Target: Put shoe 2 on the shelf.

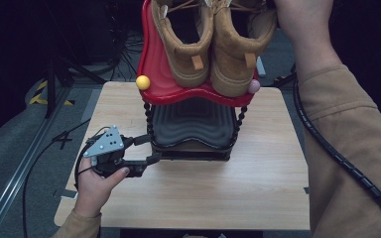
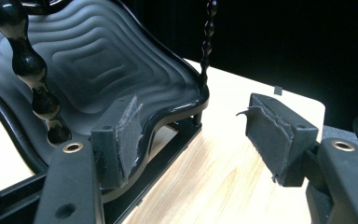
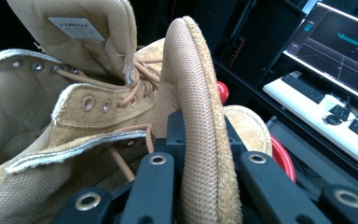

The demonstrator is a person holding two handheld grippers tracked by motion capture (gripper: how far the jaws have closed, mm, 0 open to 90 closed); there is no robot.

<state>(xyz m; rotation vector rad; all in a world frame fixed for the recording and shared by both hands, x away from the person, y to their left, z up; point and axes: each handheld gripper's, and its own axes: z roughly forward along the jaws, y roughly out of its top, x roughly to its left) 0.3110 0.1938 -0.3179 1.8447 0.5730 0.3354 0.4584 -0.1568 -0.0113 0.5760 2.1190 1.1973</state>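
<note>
Boots [image 1: 213, 44] sit as a pair on the red top tray [image 1: 154, 74] of a two-tier rack on the counter [image 1: 258, 173]. Right hand-held gripper [image 3: 200, 154] is pinched on the padded collar [image 3: 191, 84] of the right-hand boot, jaws pressed against both sides. Left hand-held gripper [image 2: 196, 135] is spread wide, empty, one jaw beside the black lower tray [image 2: 102, 60]. Judging by this, the boot is to be lifted: raise it straight up, clear of its mate, keeping the squeeze firm since the soft collar may slip, and steady the rack with the left.

Left gripper [image 1: 146, 149] held low, fingers [image 2: 121, 140] spread apart; right gripper [image 3: 205, 186] (raised high) is clamped.
</note>
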